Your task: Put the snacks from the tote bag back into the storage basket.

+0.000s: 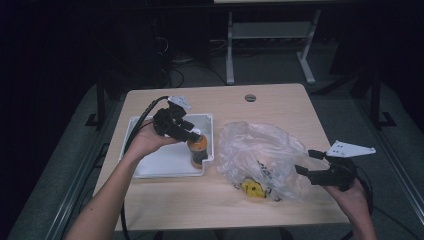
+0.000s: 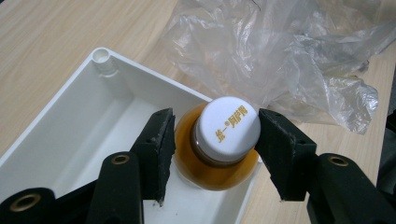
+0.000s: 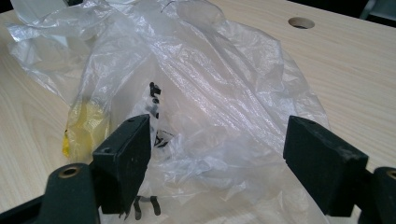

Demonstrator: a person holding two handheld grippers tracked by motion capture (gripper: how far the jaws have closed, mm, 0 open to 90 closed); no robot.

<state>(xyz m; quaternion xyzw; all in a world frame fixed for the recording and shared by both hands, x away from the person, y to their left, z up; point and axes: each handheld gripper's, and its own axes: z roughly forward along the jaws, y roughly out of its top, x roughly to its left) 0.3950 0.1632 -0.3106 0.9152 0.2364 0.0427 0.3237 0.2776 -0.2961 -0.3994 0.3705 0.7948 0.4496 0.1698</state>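
A small bottle [image 1: 198, 149] of orange liquid with a white cap [image 2: 227, 126] stands upright in the near right corner of a white tray [image 1: 150, 165]. My left gripper [image 1: 192, 134] reaches over the tray from the left. Its jaws flank the bottle's neck and cap, and the left pad stands clear of the cap, so the gripper is open. A crumpled clear plastic bag [image 1: 260, 145] lies to the right of the tray with a yellow item [image 1: 252, 188] inside. My right gripper [image 1: 306, 162] hovers open at the bag's right edge, the bag [image 3: 196, 70] lying beyond its wide-apart jaws.
The tray's wall [image 2: 107, 107] rises close beside the bottle. The bag [image 2: 289, 51] lies just past the tray's right wall. A round hole [image 1: 250, 97] sits in the wooden tabletop near the far edge. Bare wood runs along the front edge.
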